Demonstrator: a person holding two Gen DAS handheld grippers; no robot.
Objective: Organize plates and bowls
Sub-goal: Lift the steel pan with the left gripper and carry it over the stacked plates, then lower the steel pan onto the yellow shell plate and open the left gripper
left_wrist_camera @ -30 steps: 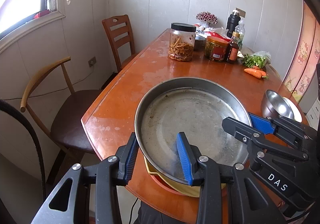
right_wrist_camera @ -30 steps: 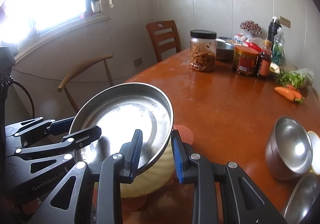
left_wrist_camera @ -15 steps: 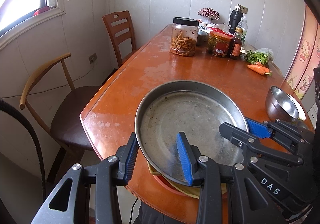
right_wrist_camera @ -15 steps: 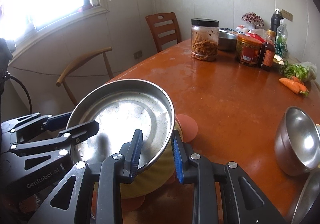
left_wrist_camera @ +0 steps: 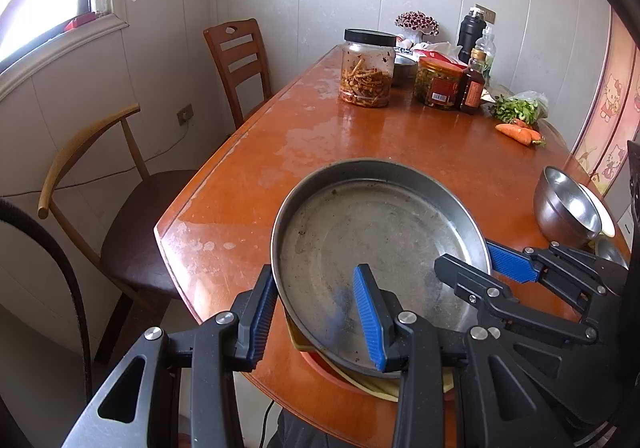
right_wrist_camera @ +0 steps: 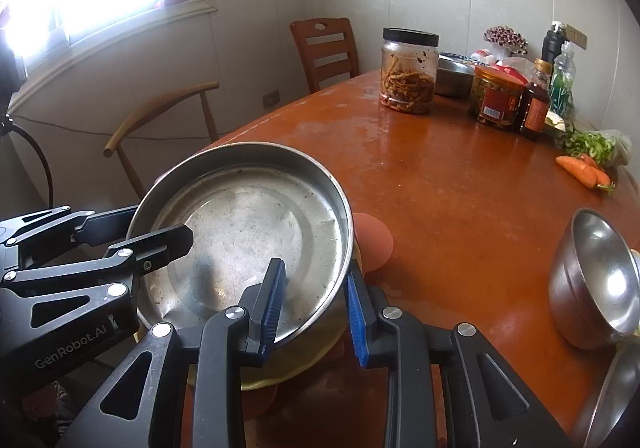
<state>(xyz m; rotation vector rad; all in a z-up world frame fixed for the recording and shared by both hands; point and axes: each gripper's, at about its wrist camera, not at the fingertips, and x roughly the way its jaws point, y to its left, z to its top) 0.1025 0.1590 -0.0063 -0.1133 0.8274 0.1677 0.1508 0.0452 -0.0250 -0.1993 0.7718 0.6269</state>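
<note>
Steel pan (left_wrist_camera: 380, 244) has sunk onto the yellow dish (right_wrist_camera: 304, 358), apparently resting; both grippers (left_wrist_camera: 316, 312) (right_wrist_camera: 314, 306) straddle its rim unclamped.

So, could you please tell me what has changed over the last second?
The steel pan has been lowered onto the yellow plate, which it now nearly hides. Both cameras pulled back slightly. The left gripper and the right gripper still straddle the pan's rim, jaws partly open. The steel bowl, jars and carrots stayed put.
</note>
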